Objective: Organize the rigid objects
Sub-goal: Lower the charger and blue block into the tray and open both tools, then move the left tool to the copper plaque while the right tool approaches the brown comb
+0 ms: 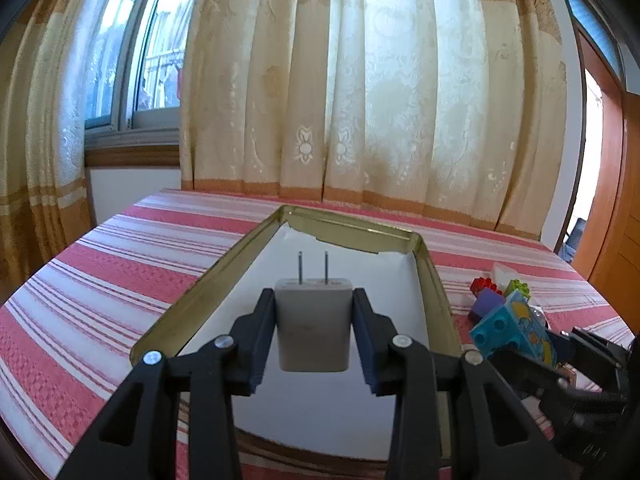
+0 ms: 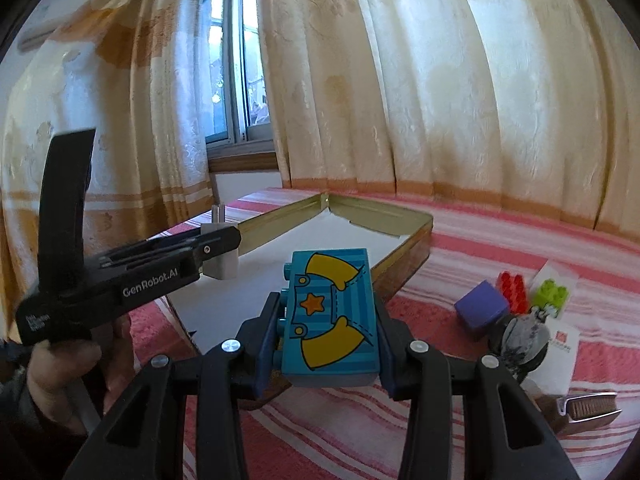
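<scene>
My left gripper is shut on a white plug adapter, prongs pointing away, held above the open gold tin with a white lining. The adapter and left gripper also show in the right wrist view, over the tin's left side. My right gripper is shut on a teal toy block with a yellow print and orange star, held above the tin's near right edge. That block also shows in the left wrist view.
The tin lies on a red-and-white striped cloth. To its right lie a purple cube, a red brick, a green brick, a grey round object, a white card and a brush. Curtains hang behind.
</scene>
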